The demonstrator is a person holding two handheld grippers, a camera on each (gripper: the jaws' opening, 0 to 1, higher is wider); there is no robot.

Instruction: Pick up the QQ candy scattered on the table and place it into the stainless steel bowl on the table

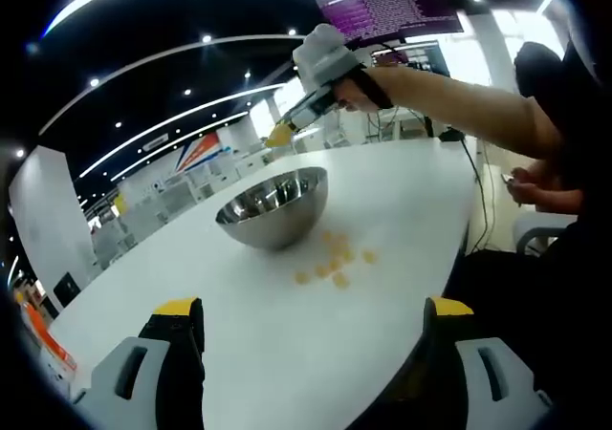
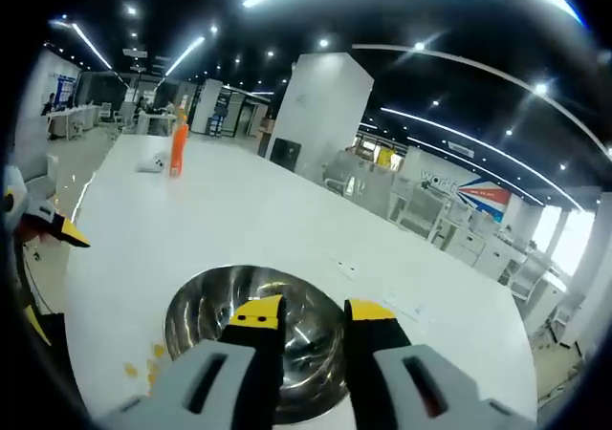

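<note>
Left gripper (image 1: 311, 320) hangs over the near table (image 1: 143, 268) edge, jaws wide apart, empty. Beyond it, at 12 o'clock, a cluster of QQ candy (image 1: 333, 263) lies loose on the table, just beside the stainless steel bowl (image 1: 273, 207) at its 5 o'clock side. Right gripper (image 2: 311, 312) hovers over the bowl, jaws narrow; whether a candy sits between them cannot be told. Bowl contents unclear. Judgement: most pieces remain uncollected. An orange bottle (image 2: 178, 151) stands far off.

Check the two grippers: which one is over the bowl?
The right gripper, held above the stainless steel bowl; its view looks down into the bowl. The left gripper hangs back over the table, fingers wide apart.
</note>
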